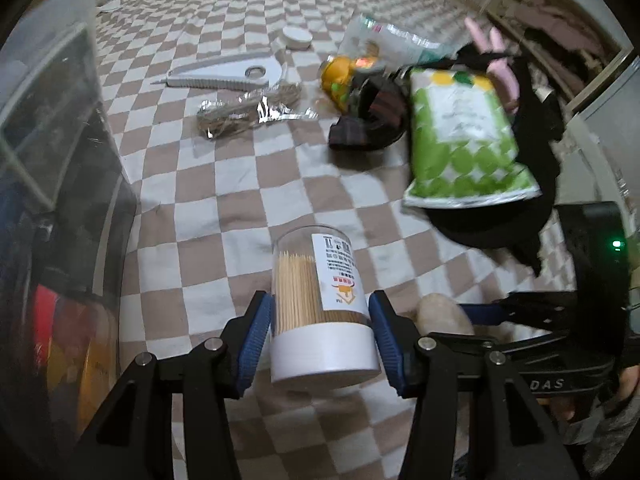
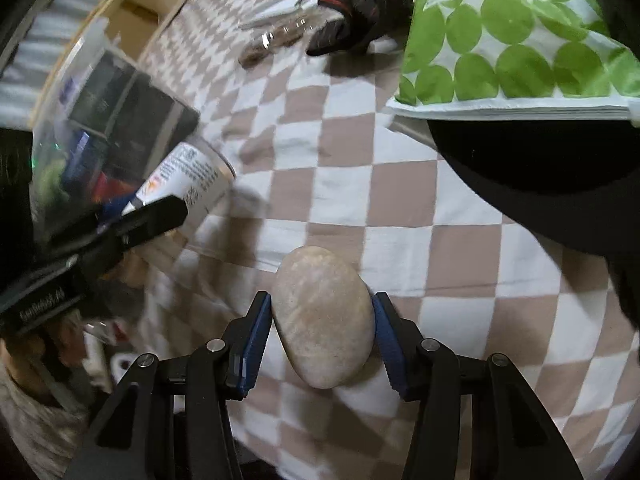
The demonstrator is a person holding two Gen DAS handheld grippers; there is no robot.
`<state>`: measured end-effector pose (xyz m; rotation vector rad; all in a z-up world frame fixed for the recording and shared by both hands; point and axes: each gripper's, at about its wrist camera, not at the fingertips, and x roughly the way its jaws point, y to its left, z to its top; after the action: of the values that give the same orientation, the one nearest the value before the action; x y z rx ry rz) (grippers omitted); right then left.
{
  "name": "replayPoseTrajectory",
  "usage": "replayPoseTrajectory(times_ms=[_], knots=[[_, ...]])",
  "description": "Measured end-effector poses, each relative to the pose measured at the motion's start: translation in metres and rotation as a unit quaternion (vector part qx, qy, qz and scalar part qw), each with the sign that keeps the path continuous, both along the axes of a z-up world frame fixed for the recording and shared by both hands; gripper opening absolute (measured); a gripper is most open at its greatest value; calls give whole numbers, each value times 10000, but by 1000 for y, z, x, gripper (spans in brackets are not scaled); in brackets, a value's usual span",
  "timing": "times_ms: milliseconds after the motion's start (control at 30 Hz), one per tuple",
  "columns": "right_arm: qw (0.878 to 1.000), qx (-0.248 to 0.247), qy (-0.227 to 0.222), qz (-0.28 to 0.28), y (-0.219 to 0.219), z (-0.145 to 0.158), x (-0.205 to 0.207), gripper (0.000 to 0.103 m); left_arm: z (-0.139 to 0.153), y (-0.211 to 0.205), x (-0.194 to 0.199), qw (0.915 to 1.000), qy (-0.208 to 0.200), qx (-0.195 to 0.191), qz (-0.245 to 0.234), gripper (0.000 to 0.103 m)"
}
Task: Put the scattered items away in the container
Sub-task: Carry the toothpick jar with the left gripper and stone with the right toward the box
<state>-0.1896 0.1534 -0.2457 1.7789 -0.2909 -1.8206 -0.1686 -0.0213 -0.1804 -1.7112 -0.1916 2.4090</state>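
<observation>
A: What does the left gripper (image 1: 320,332) hold?

B: A clear toothpick jar (image 1: 320,312) with a white cap sits between its blue pads (image 1: 256,332), low in the middle of the left wrist view. The cap points toward the camera, the clear end away. Both pads press the jar's sides, so the gripper is clamped on it above the checkered bedsheet (image 1: 240,184).

A: And the right gripper (image 2: 323,336)?

B: It grips a smooth pale stone (image 2: 322,316), low centre of the right wrist view. The stone fills the gap between the pads, touching each one, with its narrow end toward the camera.

A: Where is the container?

B: A clear plastic bin (image 1: 60,160) fills the left edge of the left wrist view, with dark and red things dimly visible through its wall. In the right wrist view it stands at the upper left (image 2: 100,120), just behind the jar (image 2: 188,180) and the left gripper's finger.

A: What lies scattered on the sheet?

B: In the left wrist view, a green-dotted snack bag (image 1: 464,136) rests at the right on a black garment (image 1: 532,200). A dark glove (image 1: 368,120) lies beside it toward the centre. Further up are a yellow wrapped item (image 1: 340,80), a crinkled foil packet (image 1: 248,112), a flat white plastic tool (image 1: 232,74) and a small white round lid (image 1: 297,37).

A: Are the two grippers close?

B: Yes, side by side; the stone (image 1: 444,314) shows just right of the jar in the left wrist view.
</observation>
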Motion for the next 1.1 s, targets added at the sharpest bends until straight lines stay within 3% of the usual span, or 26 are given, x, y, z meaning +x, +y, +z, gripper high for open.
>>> replayPoseTrajectory(times_ms=[200,500,867,1100], knots=[[9973,-588,-16,-430,13,29,1,52,33,-6,8,9982,347,448,195,50],[9862,-1335,93,-979,19,67,11,52,71,-25,25,9887,698,1214,530,50],[9727,-1835,229,-1405,34,98,14,52,122,-46,49,9760,1388,1514,723,49],[9697,-1933,253,-1473,33,103,15,52,123,-41,54,9776,1391,1414,704,48]])
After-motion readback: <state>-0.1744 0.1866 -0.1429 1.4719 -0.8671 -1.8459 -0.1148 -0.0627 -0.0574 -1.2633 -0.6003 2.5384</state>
